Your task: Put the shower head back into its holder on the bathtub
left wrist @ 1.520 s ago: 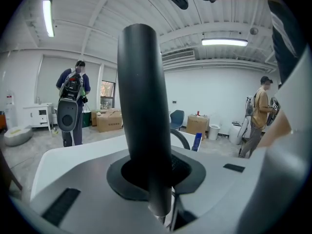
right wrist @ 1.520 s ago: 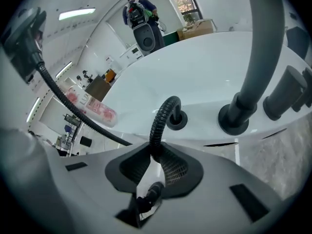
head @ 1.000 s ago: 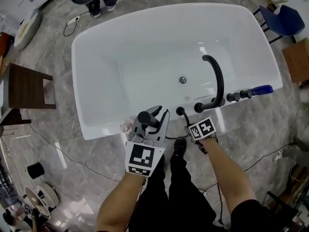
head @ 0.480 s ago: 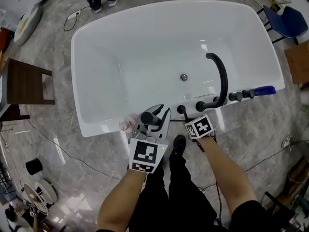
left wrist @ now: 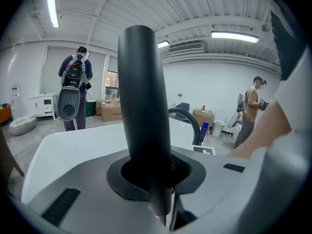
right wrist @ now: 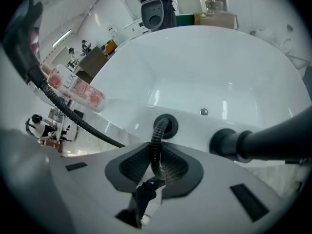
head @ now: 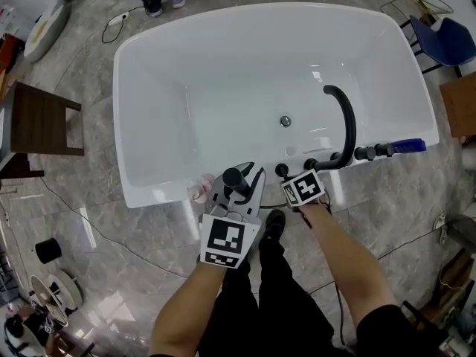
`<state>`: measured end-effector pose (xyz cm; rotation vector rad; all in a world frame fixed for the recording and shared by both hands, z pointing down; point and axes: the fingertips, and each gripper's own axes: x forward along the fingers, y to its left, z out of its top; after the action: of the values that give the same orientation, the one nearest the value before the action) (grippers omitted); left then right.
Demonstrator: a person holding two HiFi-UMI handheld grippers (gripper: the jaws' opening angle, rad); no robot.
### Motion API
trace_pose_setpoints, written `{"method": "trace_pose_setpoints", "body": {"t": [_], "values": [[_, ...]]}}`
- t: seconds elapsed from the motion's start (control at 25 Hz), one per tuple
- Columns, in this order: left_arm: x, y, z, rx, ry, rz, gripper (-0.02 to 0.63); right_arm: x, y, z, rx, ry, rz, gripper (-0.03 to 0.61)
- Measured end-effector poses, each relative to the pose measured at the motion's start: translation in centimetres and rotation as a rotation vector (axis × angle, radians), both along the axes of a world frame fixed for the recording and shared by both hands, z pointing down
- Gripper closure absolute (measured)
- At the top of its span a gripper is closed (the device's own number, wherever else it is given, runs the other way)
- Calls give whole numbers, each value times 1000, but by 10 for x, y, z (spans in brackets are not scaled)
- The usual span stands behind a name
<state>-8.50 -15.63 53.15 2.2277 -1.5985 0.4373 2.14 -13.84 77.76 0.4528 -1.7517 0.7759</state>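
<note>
The white bathtub (head: 163, 65) fills the head view, with a black curved spout (head: 345, 121) on its near rim. To the spout's left sits the round black holder (head: 281, 170), also the black ring (right wrist: 166, 125) in the right gripper view. My left gripper (head: 239, 175) is shut on the black shower head handle (left wrist: 144, 106), held upright just outside the near rim. My right gripper (head: 292, 180) points steeply down, shut on the black ribbed hose (right wrist: 156, 147), which runs straight into the holder ring just beyond its jaws.
A pink soap packet (right wrist: 78, 89) lies on the rim left of the holder. Black knobs (head: 368, 153) and a blue handle (head: 407, 145) sit right of the spout. A dark wooden stool (head: 37, 129), a blue chair (head: 446, 36), floor cables (head: 126, 248) and standing people (left wrist: 74, 94) surround the tub.
My right gripper has shifted a little left and closer to the holder with the hose in it, turning slightly. The left gripper and shower head have stayed put.
</note>
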Motion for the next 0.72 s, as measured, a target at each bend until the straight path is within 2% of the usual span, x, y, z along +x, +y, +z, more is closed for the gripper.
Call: {"method": "trace_pose_setpoints", "body": {"t": [0.12, 0.24, 0.36, 0.52, 0.72], "values": [[-5, 0, -1, 6, 1, -12, 534, -4, -13, -3, 109, 15, -18, 497], [-11, -2, -1, 15, 5, -23, 534, -12, -13, -3, 147, -66, 10, 478], [-14, -3, 3, 20, 10, -19, 534, -21, -4, -9, 159, -203, 55, 345], [-11, -6, 7, 38, 1, 4, 534, -4, 11, -12, 225, -317, 108, 274], [-4, -12, 9, 84, -16, 50, 534, 32, 44, 50, 180, -288, 105, 259]]}}
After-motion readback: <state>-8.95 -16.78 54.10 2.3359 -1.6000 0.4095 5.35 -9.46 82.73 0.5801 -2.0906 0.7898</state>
